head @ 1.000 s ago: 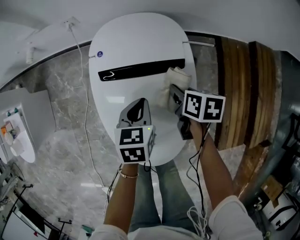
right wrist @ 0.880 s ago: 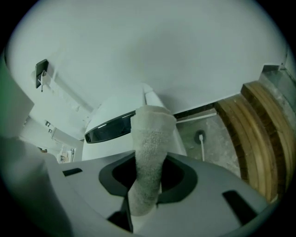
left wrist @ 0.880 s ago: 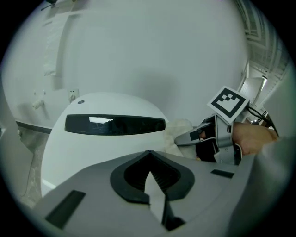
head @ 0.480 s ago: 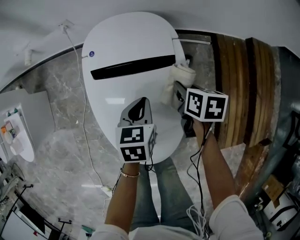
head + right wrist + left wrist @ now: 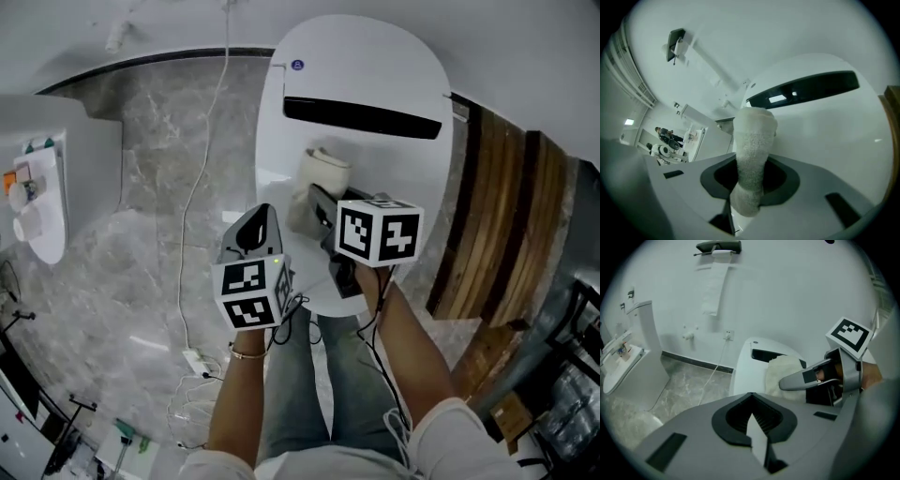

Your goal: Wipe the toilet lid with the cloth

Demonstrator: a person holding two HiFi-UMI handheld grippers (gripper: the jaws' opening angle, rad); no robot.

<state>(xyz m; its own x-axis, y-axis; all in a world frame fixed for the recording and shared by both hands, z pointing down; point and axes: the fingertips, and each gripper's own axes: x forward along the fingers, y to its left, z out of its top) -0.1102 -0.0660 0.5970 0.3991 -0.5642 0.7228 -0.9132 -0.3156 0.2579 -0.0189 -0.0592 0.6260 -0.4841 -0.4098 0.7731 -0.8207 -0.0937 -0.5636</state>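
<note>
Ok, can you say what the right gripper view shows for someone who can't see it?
The right claw is clamped shut on a rolled white cloth, which sticks up in front of the white toilet lid. A black strip runs across the lid behind it.

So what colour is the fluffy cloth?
The cloth is creamy white, with a nubbly towel texture. It shows best in the right gripper view.

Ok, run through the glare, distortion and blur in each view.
Head view: even, sharp, faint sheen on the toilet lid. Left gripper view: strong fisheye, black corners. Right gripper view: same fisheye; two light reflections in the lid's dark strip; cloth crisp, its weave visible.
</note>
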